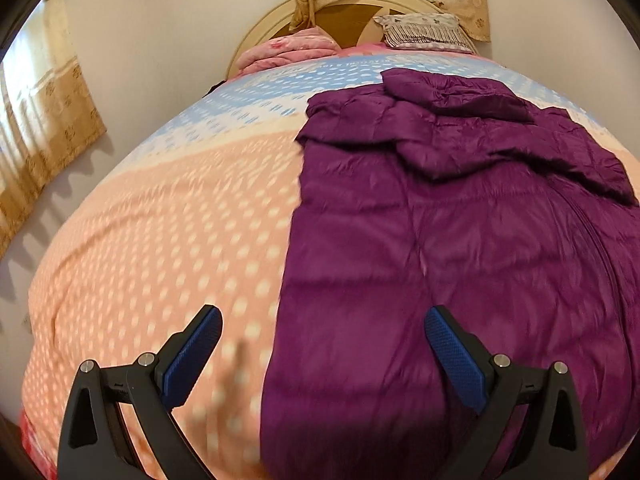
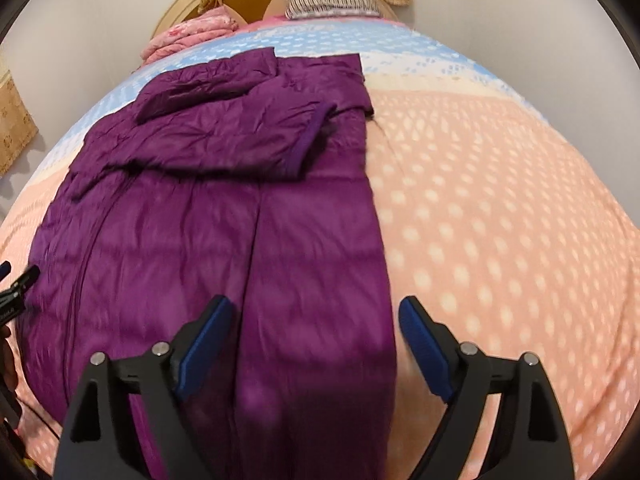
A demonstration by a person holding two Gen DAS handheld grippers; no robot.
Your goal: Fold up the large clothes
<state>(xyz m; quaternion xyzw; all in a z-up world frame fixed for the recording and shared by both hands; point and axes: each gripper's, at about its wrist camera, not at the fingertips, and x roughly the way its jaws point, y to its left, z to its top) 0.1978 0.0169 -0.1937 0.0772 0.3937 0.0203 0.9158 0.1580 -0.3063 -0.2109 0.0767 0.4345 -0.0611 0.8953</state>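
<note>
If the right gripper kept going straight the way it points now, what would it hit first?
Most likely the purple coat lying flat on the bedspread. The open right gripper straddles the coat's right edge, so it would land on that edge, or just beside it; depth is hard to judge.

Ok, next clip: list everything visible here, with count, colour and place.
jacket: one, purple, flat on the bed, sleeves folded across its top
bedspread: one, peach and blue with pale dots, covering the bed
folded blanket: one, pink, at the headboard
pillow: one, pale patterned, at the headboard
headboard: one, cream, against the wall
curtains: beige, on the walls
left gripper: black, blue pads, open over the jacket's edge
right gripper: same, open, empty
</note>
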